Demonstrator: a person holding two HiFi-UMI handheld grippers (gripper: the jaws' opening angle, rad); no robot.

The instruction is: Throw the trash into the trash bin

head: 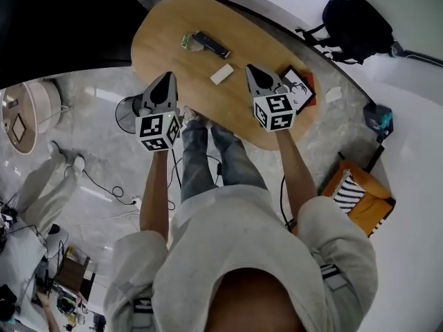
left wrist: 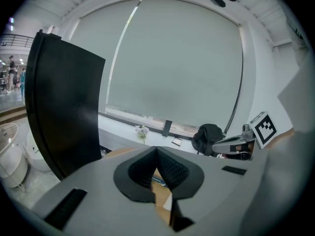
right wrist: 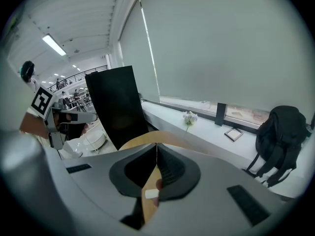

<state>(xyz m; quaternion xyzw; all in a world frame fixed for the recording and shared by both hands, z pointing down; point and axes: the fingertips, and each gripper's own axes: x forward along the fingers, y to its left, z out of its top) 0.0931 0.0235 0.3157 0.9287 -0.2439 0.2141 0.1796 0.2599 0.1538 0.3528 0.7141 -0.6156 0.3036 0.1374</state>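
- This looks like an open-plan office or lab. An oval wooden table (head: 166, 43) stands on a polished, marble-patterned floor (head: 97, 113).
- Beyond the table, a long white window sill (right wrist: 206, 134) runs under a wide roller blind (left wrist: 172, 68). Small flowers (right wrist: 188, 117) and a black backpack (head: 356, 26) are on the sill.
- Left of the table in the head view stands a tall black panel (left wrist: 64, 112).
- On the near side of the table, loose cables (head: 104, 185) and a power strip (head: 136, 201) lie on the floor.
- Far off to the table's left, ceiling strip lights (right wrist: 55, 44) hang over a railed upper level (right wrist: 83, 75).
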